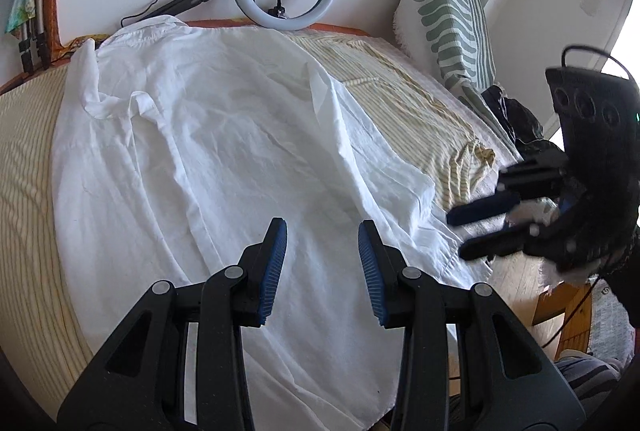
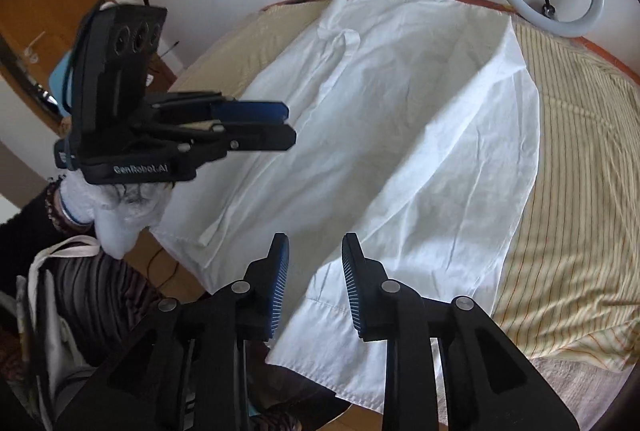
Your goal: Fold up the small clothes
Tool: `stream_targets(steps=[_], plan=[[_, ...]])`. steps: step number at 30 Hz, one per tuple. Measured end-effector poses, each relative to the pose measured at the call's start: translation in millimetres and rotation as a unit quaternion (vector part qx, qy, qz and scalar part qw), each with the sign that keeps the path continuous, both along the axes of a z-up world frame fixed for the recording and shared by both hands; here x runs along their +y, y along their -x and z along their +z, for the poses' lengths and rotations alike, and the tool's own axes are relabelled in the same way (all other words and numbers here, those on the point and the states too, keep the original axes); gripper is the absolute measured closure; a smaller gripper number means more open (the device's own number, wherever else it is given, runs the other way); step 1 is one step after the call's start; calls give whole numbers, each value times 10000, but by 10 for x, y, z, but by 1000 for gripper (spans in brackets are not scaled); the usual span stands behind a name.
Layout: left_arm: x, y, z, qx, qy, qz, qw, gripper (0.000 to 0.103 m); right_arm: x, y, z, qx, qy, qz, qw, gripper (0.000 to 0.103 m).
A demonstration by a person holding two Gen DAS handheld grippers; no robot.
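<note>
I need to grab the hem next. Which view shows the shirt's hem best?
The right wrist view: the shirt has its hem in plain sight, just past the open right gripper. In the left wrist view the open left gripper hides most of the hem.

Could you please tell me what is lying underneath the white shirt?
The white shirt lies spread on a striped bedsheet, which shows on both sides of it. Whatever sits directly beneath the shirt's middle is covered, so I cannot tell.

White shirt point(image 1: 208, 151) spread on striped bed point(image 1: 28, 159).
</note>
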State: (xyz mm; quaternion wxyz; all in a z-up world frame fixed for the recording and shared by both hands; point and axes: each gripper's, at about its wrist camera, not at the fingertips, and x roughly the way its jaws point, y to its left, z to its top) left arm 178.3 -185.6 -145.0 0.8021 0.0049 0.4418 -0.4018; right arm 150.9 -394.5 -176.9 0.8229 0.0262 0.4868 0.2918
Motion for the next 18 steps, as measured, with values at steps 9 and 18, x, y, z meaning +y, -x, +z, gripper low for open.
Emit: stream_targets(steps=[9,18], plan=[[-414,161,-205,696,12,-975,9928,65,-550,-1137,214,-74,426,-1130,9927,69],[-748,88,-480,1035,-115,-1132,9881,65,-464,-2129,-186,390,1135,-1671,9786,65]])
